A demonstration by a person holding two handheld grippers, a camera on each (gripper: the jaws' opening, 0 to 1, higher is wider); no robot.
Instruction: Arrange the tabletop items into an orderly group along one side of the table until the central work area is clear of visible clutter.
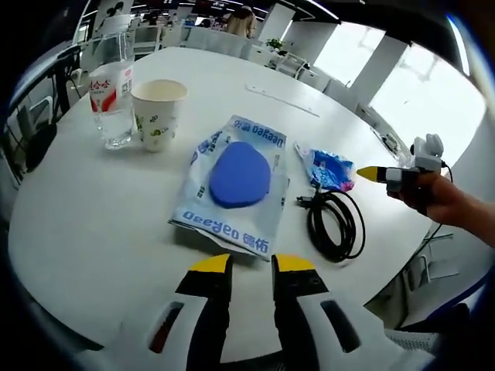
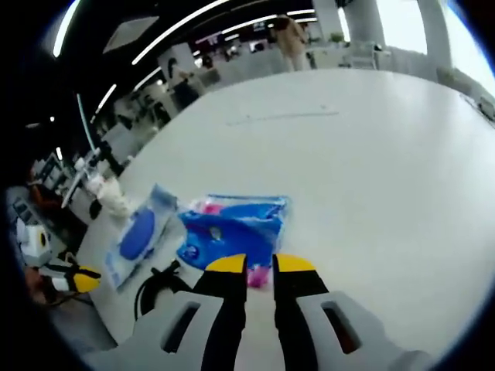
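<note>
While left gripper (image 1: pixel 251 264) narrow (empty), right gripper (image 2: pixel 260 264) over blue packet (image 2: pixel 232 232).

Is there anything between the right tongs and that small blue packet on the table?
Nothing visible. In the right gripper view the right tongs sit just short of the small blue packet, jaws slightly apart, with no object between. The coiled black cable lies off to one side, and the big wipes pack lies beyond it.

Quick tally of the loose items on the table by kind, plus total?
Water bottle: 1
Paper cup: 1
Wipes pack with blue lid: 1
Small blue snack bag: 1
Coiled black cable: 1
Total: 5
</note>
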